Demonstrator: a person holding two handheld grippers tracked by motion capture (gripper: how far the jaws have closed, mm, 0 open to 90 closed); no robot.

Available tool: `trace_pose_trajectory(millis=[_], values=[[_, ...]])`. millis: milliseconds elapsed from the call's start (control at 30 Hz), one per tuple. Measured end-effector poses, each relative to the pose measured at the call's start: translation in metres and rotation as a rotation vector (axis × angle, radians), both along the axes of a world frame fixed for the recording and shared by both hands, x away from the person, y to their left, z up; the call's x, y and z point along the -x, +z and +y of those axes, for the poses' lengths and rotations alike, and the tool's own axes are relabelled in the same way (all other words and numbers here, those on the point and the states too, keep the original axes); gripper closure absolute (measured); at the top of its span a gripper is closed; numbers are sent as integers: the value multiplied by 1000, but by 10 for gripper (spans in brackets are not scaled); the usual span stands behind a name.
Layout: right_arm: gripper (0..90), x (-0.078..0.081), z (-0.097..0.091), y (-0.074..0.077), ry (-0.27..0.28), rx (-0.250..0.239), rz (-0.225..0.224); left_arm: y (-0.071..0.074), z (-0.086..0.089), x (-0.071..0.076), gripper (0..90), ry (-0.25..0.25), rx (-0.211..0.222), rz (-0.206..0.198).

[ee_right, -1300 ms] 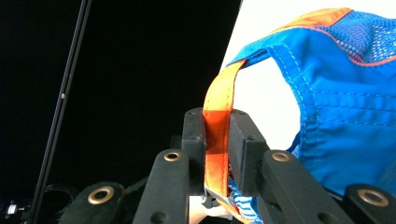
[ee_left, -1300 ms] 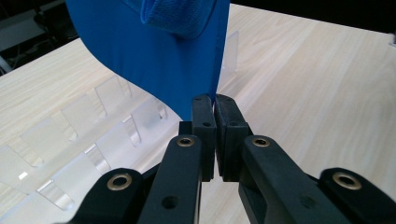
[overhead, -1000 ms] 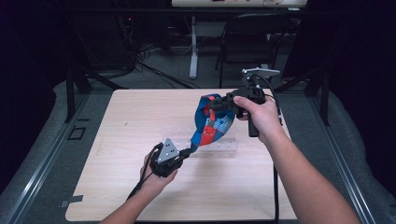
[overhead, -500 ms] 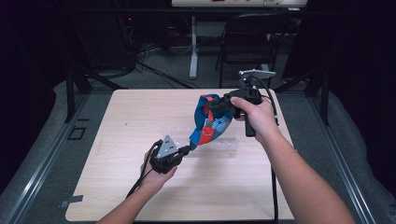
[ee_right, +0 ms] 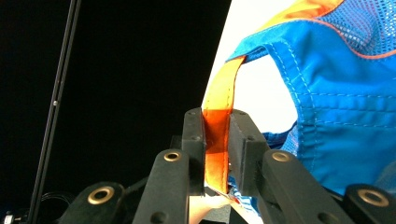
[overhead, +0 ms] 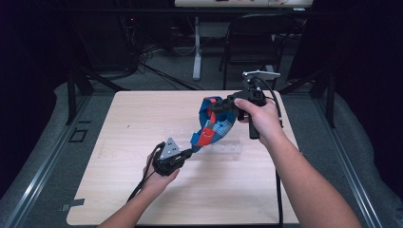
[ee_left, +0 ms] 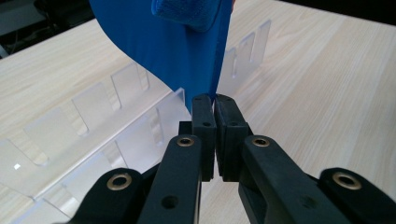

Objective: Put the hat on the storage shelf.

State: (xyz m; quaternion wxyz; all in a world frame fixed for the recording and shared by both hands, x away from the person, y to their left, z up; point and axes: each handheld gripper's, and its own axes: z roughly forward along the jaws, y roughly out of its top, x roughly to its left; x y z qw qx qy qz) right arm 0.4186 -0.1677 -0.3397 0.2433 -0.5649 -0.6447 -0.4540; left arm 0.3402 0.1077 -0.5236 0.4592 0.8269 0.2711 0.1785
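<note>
A blue and orange fabric bag point(overhead: 215, 124) hangs stretched in the air between my two grippers, above the wooden table point(overhead: 142, 118). My left gripper point(overhead: 189, 153) is shut on the bag's lower blue edge point(ee_left: 196, 60), low over the table near the middle. My right gripper point(overhead: 219, 106) is raised at the right and is shut on the bag's orange strap point(ee_right: 216, 135). The blue mesh body of the bag point(ee_right: 336, 107) shows to the right of that strap.
A clear plastic slotted divider point(ee_left: 93, 121) lies flat on the table under the bag, also seen as the clear plastic divider point(overhead: 223, 148) in the high view. Dark floor, cables and a chair point(overhead: 256, 42) lie beyond the table's far edge.
My right gripper has lifted up and slightly back with the strap, pulling the bag tauter. The left gripper has stayed about where it was.
</note>
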Motion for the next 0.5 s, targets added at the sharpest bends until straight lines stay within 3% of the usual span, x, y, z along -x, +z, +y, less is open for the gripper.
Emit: trace_pose_trajectory(millis=[500], values=[[779, -6, 2, -14, -3, 11, 15, -10, -3, -1, 880, 9, -11, 29]])
